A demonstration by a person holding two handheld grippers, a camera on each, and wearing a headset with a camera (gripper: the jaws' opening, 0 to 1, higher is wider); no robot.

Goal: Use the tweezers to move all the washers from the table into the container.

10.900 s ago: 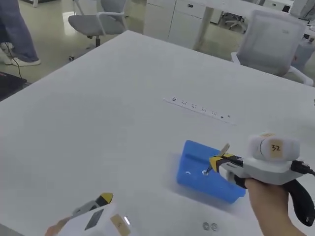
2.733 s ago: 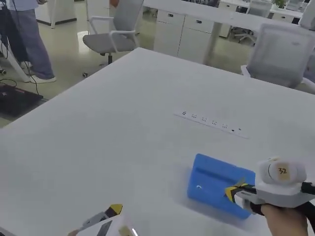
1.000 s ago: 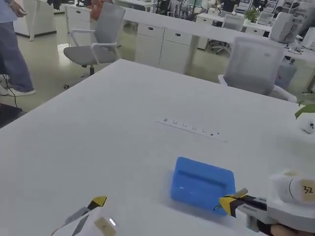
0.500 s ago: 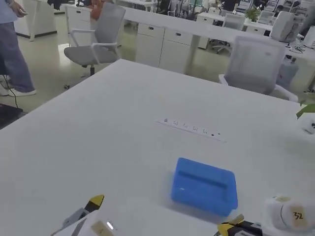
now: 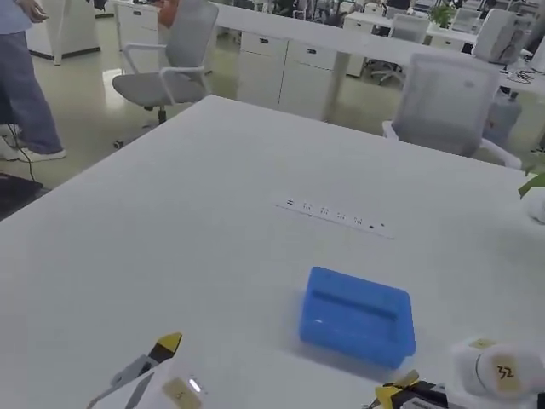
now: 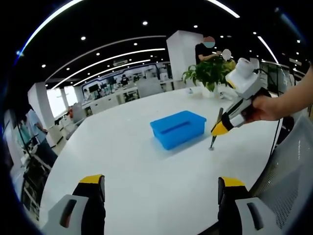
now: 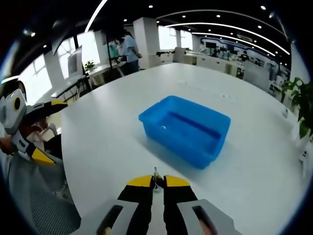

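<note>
Change since earlier: the right gripper [image 5: 393, 394] has drawn back from above the blue rectangular plastic container [image 5: 358, 315] toward the person. It now sits at the bottom edge of the head view, clear of the container's near wall.
Right gripper: the yellow-tipped jaws are pressed together on the thin metal tweezers [image 7: 155, 177], which stick out forward between them. A person's hand [image 6: 261, 107] holds its grip.
Tweezers: in the left gripper view they slant down toward the white table [image 5: 196, 239], with the tip near the container's corner. Whether the tip touches the surface cannot be told.
Left gripper [image 6: 161, 182]: the jaws are spread wide with nothing between them. It hovers over the near left part of the table, well apart from the container.
Container: it stands open-topped on the table, ahead of the right gripper.
Inside container: a small pale speck [image 7: 163, 127] lies on the floor, too small to tell whether it is a washer.
Beyond container: a white power strip [image 5: 335, 213] lies flat on the table.
Surroundings: a grey office chair [image 5: 166, 77] and a pale office chair [image 5: 447, 102] stand past the table. A standing person [image 5: 21, 77] is at the far left, and a green potted plant [image 6: 210, 72] sits at the table's end.
</note>
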